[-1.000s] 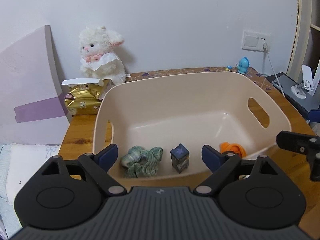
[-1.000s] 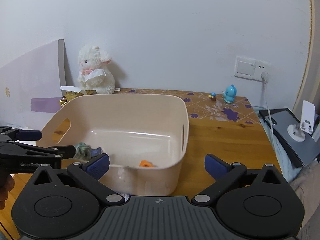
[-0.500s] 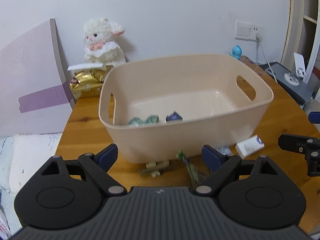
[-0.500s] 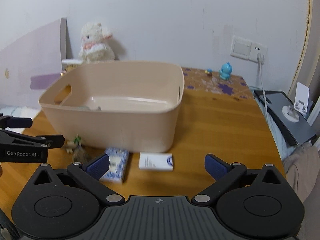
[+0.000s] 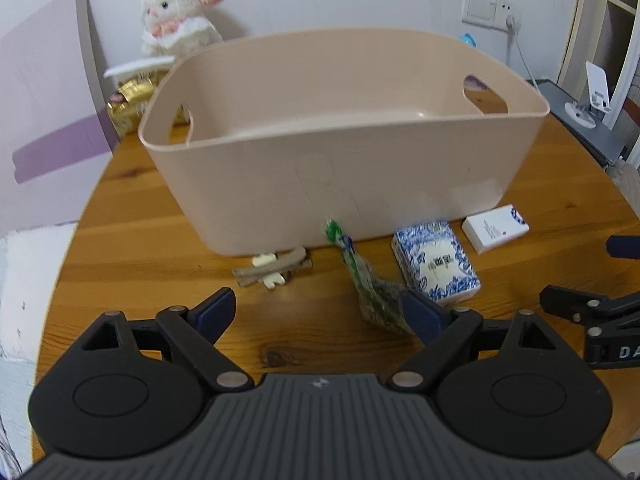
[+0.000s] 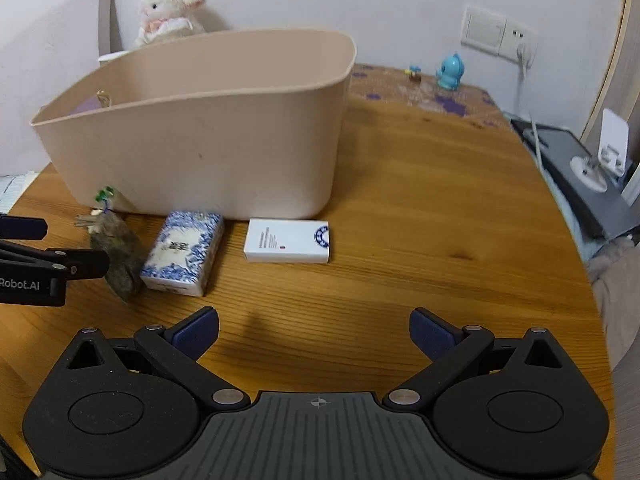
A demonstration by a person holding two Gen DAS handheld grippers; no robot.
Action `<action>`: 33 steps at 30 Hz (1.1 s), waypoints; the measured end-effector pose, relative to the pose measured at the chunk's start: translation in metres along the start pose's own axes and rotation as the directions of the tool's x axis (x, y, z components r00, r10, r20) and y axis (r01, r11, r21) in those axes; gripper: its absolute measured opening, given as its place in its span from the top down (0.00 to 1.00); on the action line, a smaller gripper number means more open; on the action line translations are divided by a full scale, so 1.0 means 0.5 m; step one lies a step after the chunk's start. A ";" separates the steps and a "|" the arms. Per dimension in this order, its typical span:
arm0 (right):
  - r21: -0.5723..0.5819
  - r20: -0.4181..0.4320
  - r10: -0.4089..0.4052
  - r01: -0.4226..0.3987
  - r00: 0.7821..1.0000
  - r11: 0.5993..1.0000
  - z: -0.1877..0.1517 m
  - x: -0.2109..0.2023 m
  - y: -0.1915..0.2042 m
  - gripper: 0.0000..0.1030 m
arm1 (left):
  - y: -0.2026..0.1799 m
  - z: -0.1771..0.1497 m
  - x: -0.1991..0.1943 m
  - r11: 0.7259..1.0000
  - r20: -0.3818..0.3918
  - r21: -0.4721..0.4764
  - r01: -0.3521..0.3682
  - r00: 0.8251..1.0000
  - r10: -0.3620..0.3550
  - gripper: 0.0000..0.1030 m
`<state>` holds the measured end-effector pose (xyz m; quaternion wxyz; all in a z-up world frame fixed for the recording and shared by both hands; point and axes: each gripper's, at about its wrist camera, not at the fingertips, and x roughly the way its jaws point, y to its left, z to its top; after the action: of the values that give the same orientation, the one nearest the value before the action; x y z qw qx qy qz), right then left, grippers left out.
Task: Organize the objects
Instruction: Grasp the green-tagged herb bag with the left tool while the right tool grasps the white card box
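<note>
A beige plastic bin [image 5: 340, 152] [image 6: 200, 132] stands on the wooden table [image 5: 140, 248] [image 6: 420, 208]; its inside is hidden from here. In front of it lie a beige hair clip [image 5: 272, 268], a green-tied clear bag of dried stuff [image 5: 372, 288] [image 6: 116, 256], a blue-and-white patterned tissue pack [image 5: 436, 262] [image 6: 184, 252] and a white box [image 5: 496, 228] [image 6: 288, 240]. My left gripper [image 5: 316, 312] is open and empty, low over the table before the bag. My right gripper [image 6: 314, 332] is open and empty, nearer than the white box.
A white plush lamb [image 5: 176, 12] [image 6: 168, 8] and a gold snack bag [image 5: 132, 104] sit behind the bin. A blue figurine [image 6: 450, 72] stands at the back right by a wall socket [image 6: 496, 36]. A grey device with a white stand [image 6: 592, 172] lies right of the table.
Both grippers have pulled back and dropped from above the bin to table height. The objects in front of the bin came into view; the bin's contents went out of sight.
</note>
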<state>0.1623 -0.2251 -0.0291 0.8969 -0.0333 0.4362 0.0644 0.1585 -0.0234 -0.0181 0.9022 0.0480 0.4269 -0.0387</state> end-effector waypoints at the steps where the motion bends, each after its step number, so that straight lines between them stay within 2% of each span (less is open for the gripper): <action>1: -0.001 0.002 -0.004 0.004 1.000 1.000 0.000 0.007 0.000 0.00 | 0.000 -0.001 0.008 1.000 -0.009 -0.005 0.002 1.000 -0.002 0.11; 4: -0.012 0.013 -0.019 0.019 1.000 1.000 0.003 0.026 0.006 0.00 | 0.002 -0.001 0.026 1.000 -0.025 -0.023 0.017 1.000 -0.018 0.11; 9: 0.008 0.004 0.004 -0.004 1.000 1.000 0.015 0.064 0.009 0.00 | 0.005 0.002 0.054 0.999 -0.050 -0.034 0.033 0.998 -0.034 0.11; 14: 0.001 0.029 -0.001 0.001 1.000 1.000 0.028 0.085 0.020 0.00 | 0.010 0.004 0.075 0.995 -0.063 -0.062 0.077 0.995 -0.081 0.13; 15: 0.000 0.033 -0.001 0.001 0.999 1.000 0.032 0.087 0.022 0.00 | 0.011 0.004 0.078 0.994 -0.064 -0.069 0.086 0.994 -0.090 0.14; 18: -0.001 0.042 -0.002 0.002 0.999 1.000 0.039 0.093 0.026 0.00 | 0.016 0.005 0.085 0.992 -0.068 -0.081 0.101 0.992 -0.106 0.25; 22: -0.008 0.070 0.002 -0.002 0.998 1.000 0.045 0.098 0.036 0.01 | 0.015 0.007 0.090 0.996 -0.049 -0.050 0.074 0.996 -0.077 0.29; 24: -0.016 0.085 0.007 -0.006 0.996 1.000 0.047 0.096 0.039 0.06 | 0.015 0.007 0.092 0.997 -0.037 -0.038 0.065 0.997 -0.066 0.33; 26: -0.027 0.098 0.009 -0.006 0.995 1.000 0.049 0.090 0.046 0.19 | 0.017 0.008 0.092 0.998 -0.028 -0.031 0.055 0.998 -0.056 0.44; 27: -0.037 0.105 0.006 -0.002 0.994 0.999 0.049 0.085 0.051 0.22 | 0.018 0.009 0.092 0.998 -0.022 -0.029 0.049 0.999 -0.050 0.47; 29: -0.059 0.114 0.003 0.004 0.994 0.998 0.051 0.077 0.062 0.43 | 0.021 0.009 0.091 0.998 -0.018 -0.031 0.047 0.999 -0.048 0.55; 33: -0.079 0.111 -0.008 0.017 0.994 0.997 0.052 0.068 0.070 0.46 | 0.029 0.005 0.084 0.998 -0.012 -0.047 0.050 0.999 -0.051 0.61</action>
<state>0.1982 -0.1847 -0.0397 0.9181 -0.0681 0.3826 0.0778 0.1886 -0.0105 -0.0485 0.8990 0.0163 0.4346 -0.0511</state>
